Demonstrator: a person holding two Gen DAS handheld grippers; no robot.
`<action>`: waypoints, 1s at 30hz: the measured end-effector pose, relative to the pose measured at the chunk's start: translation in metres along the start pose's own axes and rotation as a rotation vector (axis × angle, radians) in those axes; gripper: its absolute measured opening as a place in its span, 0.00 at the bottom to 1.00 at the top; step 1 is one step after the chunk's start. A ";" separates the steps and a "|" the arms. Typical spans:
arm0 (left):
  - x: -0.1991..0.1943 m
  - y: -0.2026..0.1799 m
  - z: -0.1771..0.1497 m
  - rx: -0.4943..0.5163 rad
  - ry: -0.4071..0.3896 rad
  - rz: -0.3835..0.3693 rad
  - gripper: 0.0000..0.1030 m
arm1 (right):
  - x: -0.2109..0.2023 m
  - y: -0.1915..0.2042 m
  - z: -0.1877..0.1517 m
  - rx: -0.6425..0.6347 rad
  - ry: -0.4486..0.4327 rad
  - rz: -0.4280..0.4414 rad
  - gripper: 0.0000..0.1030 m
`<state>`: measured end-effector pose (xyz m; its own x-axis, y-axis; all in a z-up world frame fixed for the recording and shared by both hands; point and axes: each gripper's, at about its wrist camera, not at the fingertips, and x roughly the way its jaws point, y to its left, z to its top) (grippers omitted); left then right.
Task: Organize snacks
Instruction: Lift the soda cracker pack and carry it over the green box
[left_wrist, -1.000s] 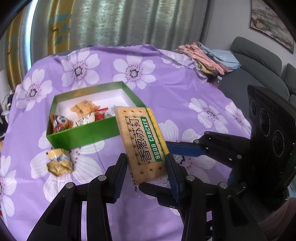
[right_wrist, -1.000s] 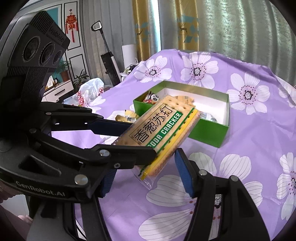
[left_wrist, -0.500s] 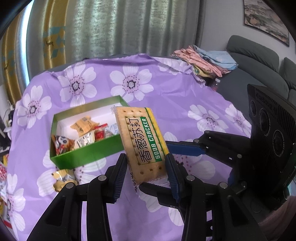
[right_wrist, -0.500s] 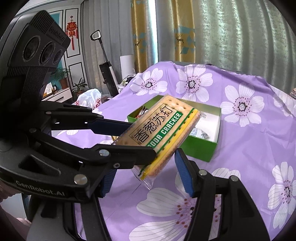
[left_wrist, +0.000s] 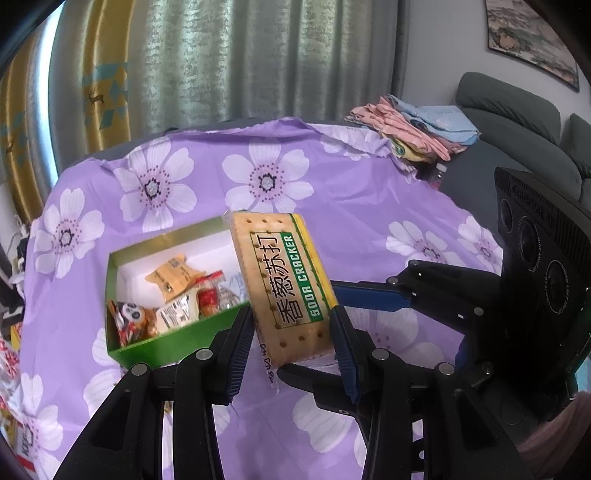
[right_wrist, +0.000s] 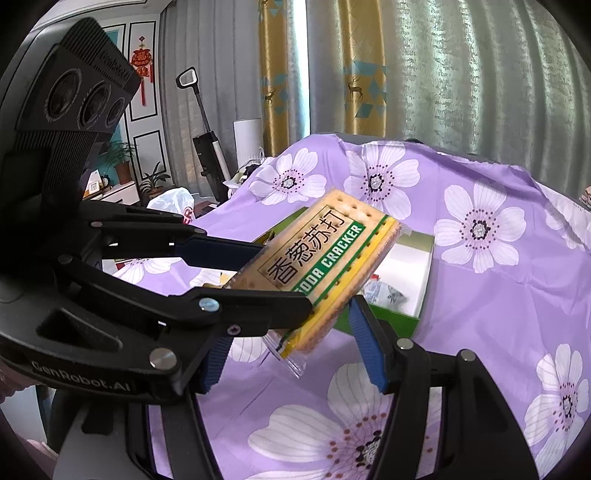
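A soda cracker pack (left_wrist: 284, 284), tan with a green label, is held in the air above the purple flowered tablecloth (left_wrist: 351, 206). My left gripper (left_wrist: 291, 332) is shut on its near end. In the right wrist view the same pack (right_wrist: 321, 258) sits between the pads of my right gripper (right_wrist: 291, 332), which also closes on it; the left gripper's fingers (right_wrist: 214, 251) cross in from the left. A green box (left_wrist: 173, 339) with several wrapped snacks (left_wrist: 173, 295) lies behind and left of the pack; it shows in the right wrist view (right_wrist: 417, 273) too.
A pile of folded cloths (left_wrist: 410, 129) lies at the table's far right edge, by a grey sofa (left_wrist: 517, 122). A white plastic bag (right_wrist: 173, 203) and a vacuum (right_wrist: 207, 147) stand past the table's left side. Curtains (left_wrist: 221, 59) hang behind.
Both grippers have lifted the cracker pack higher. The green box and table have dropped lower in the views. The loose gold wrapper by the box has gone out of sight.
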<state>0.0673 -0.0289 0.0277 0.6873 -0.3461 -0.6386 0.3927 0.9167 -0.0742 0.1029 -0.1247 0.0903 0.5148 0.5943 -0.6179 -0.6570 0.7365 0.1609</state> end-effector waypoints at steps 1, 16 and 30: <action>0.001 0.001 0.002 0.000 -0.002 0.001 0.41 | 0.001 -0.002 0.002 0.002 -0.002 0.001 0.60; 0.026 0.024 0.034 0.007 -0.009 0.007 0.41 | 0.029 -0.028 0.029 0.011 -0.016 -0.005 0.60; 0.059 0.043 0.050 0.001 0.024 0.002 0.41 | 0.060 -0.051 0.037 0.038 0.006 -0.006 0.60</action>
<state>0.1550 -0.0196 0.0248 0.6733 -0.3392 -0.6570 0.3920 0.9172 -0.0719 0.1879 -0.1149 0.0733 0.5158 0.5878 -0.6233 -0.6321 0.7522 0.1863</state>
